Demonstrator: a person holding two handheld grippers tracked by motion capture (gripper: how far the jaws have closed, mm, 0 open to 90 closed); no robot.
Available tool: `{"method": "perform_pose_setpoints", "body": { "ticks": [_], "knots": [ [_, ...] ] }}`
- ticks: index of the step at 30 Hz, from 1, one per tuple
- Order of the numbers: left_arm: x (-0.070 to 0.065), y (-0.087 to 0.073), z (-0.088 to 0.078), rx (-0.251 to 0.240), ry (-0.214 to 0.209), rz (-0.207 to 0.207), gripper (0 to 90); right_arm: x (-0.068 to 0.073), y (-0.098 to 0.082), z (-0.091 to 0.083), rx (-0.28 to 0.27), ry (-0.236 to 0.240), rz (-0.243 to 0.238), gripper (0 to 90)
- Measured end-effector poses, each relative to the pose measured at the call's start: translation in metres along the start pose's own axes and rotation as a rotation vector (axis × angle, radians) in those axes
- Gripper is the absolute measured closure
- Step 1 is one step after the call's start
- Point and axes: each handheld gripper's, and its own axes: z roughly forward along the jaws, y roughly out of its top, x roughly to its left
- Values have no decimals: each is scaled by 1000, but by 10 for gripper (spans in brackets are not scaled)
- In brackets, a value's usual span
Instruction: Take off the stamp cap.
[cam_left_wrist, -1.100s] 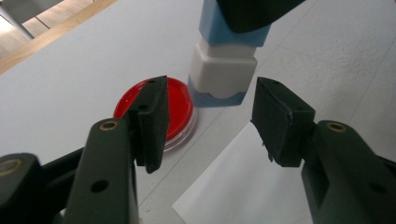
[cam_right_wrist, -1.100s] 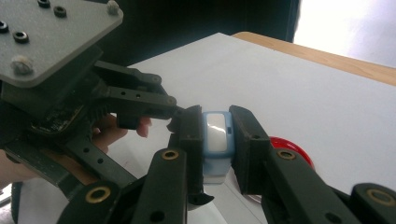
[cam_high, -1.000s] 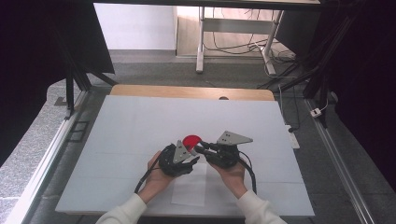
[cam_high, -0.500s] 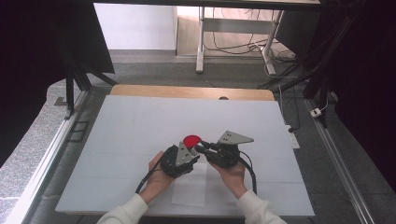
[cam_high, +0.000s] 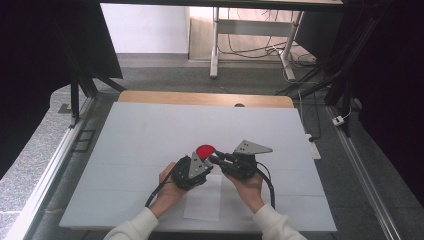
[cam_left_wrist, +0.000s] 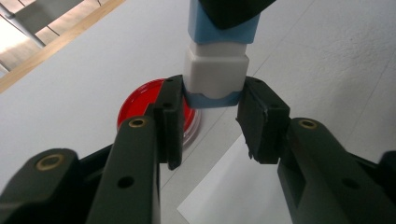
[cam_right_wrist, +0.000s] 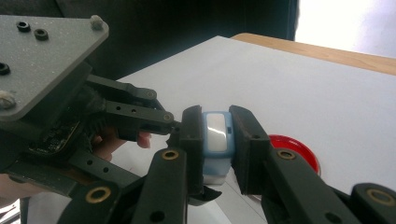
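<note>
Claws both grip the blue-and-white block: right claw clamped, left claw just closing onto it.

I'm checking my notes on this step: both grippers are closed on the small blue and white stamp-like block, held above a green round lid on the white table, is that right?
Not quite: the round lid is red, not green, as the left gripper view shows. The rest holds: the left gripper, whose jaws have just been closing, and the right gripper both clamp the blue and white block above the white table.

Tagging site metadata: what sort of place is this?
Likely a lab recording station: a white-topped table with metal rails, black curtains on both sides, loose cables on the floor.
</note>
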Motion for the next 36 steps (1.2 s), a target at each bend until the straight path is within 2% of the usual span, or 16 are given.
{"method": "perform_pose_setpoints", "body": {
  "ticks": [6,12,15,18,30,36],
  "knots": [
    [-1,0,0,-5,6,4,634,1,0,-1,-8,-4,1,752],
    [-3,0,0,-3,25,28,637,0,0,-1,-17,-4,19,752],
    [-2,1,-1,-8,11,3,641,0,-1,-2,-21,-1,23,752],
    [-5,1,-1,8,44,56,643,0,0,-2,-24,-3,18,752],
    [-4,-1,1,13,28,47,656,1,-3,0,-16,-17,19,754],
    [-4,-3,1,21,15,28,657,3,-5,0,-11,-28,28,755]
  ]
}}
